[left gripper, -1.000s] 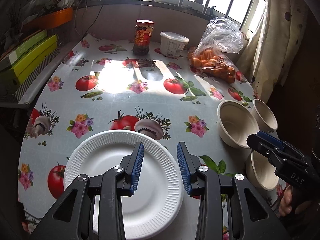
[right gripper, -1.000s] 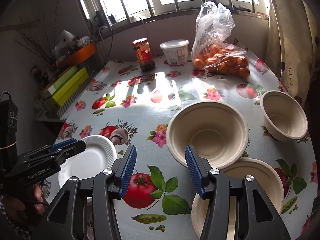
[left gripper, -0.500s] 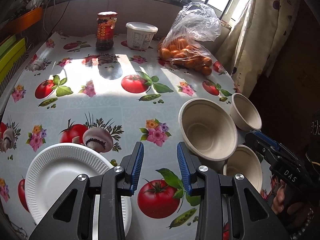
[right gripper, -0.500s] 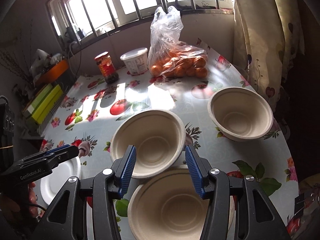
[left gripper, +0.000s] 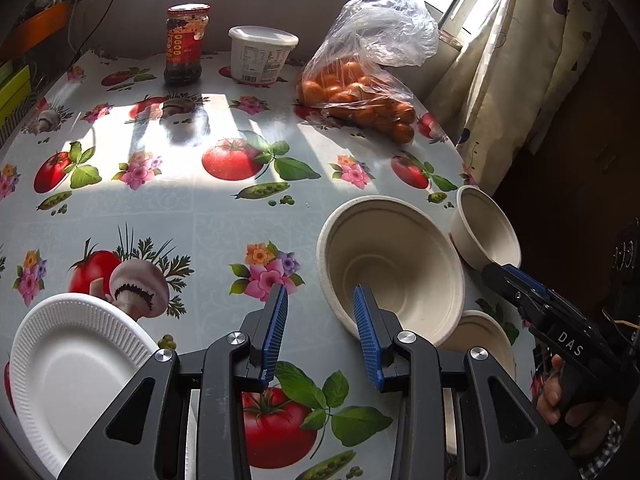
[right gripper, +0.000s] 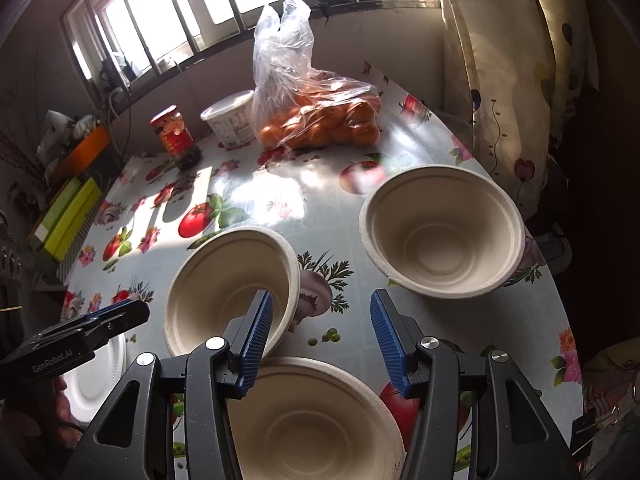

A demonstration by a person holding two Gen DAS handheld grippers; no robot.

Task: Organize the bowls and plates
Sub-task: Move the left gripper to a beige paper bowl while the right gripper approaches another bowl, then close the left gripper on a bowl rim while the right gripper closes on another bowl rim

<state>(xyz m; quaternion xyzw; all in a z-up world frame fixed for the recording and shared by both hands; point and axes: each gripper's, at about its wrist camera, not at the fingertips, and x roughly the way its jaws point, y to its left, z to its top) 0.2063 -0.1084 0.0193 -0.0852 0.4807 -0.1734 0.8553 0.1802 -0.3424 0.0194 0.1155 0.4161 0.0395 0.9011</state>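
Right wrist: nearest bowl lies just below open gripper.

white plate, beige bowls, tomato-print tablecloth

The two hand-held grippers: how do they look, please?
Both are black angular frames with silver screws and ribbed blue pads on the fingers. The right hand-held gripper bears white letters "DAS"; the left hand-held gripper bears "GenRobot.AI". A checked sleeve shows at the right hand.
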